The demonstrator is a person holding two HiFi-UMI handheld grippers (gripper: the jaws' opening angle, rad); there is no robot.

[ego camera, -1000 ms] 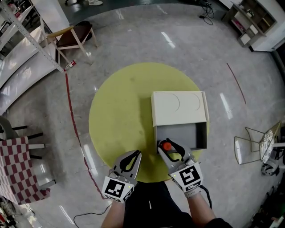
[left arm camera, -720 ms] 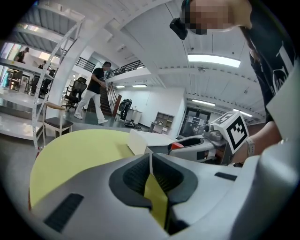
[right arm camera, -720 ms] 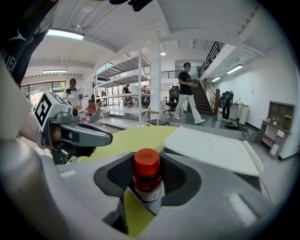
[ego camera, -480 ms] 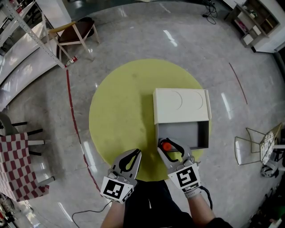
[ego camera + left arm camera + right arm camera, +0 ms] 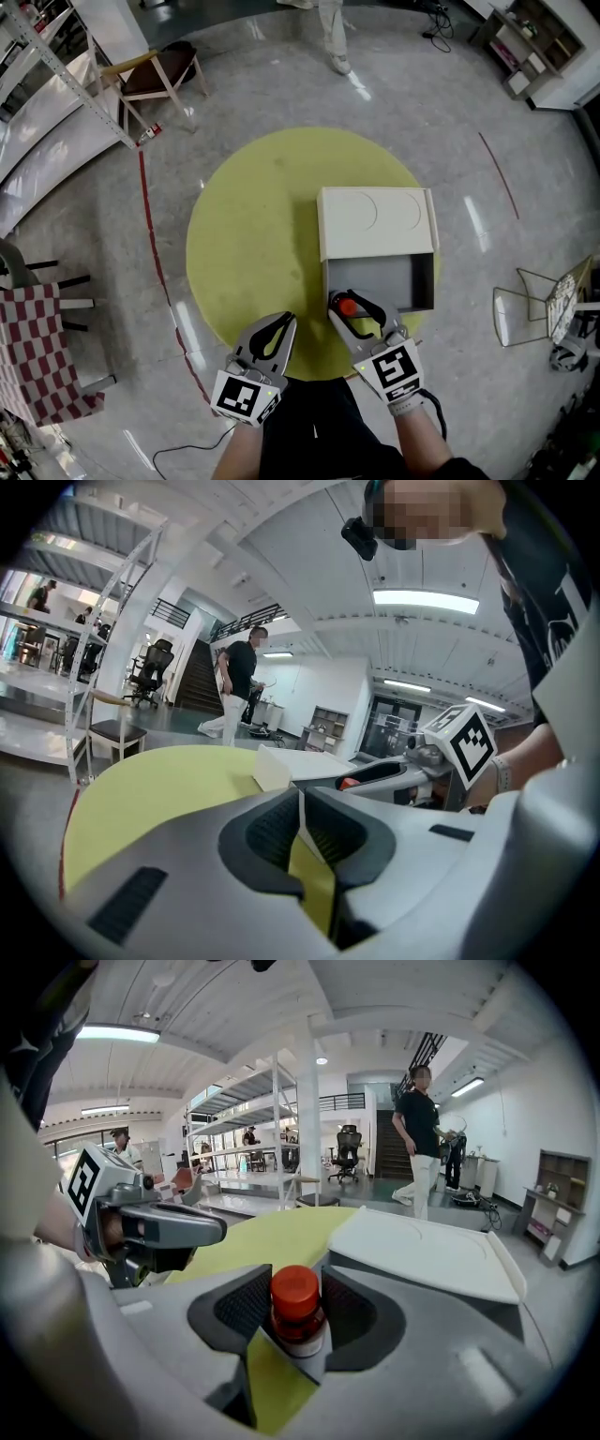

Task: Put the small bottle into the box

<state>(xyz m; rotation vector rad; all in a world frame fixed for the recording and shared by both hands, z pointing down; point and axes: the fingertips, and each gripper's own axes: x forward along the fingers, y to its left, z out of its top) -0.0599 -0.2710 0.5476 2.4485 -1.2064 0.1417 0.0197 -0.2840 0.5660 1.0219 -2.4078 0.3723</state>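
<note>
The small bottle (image 5: 297, 1314) has an orange-red cap (image 5: 348, 306) and stands upright between the pads of my right gripper (image 5: 345, 308), which is shut on it. It hangs at the near left corner of the open box (image 5: 417, 291), a grey tray with its cream lid (image 5: 375, 223) slid to the far side. The box sits on the round yellow-green table (image 5: 253, 244). My left gripper (image 5: 273, 334) is over the table's near edge, left of the right one, its jaws together with nothing between them (image 5: 302, 819).
A person (image 5: 330, 28) walks on the floor beyond the table. A wooden chair (image 5: 155, 80) and metal shelving (image 5: 56, 84) stand at the far left, a checked chair (image 5: 37, 347) at the near left, a wire stool (image 5: 534, 305) at the right.
The right gripper with the bottle has barely shifted at the box's near left corner. A walking person has come into view beyond the table. The left gripper stays put.
</note>
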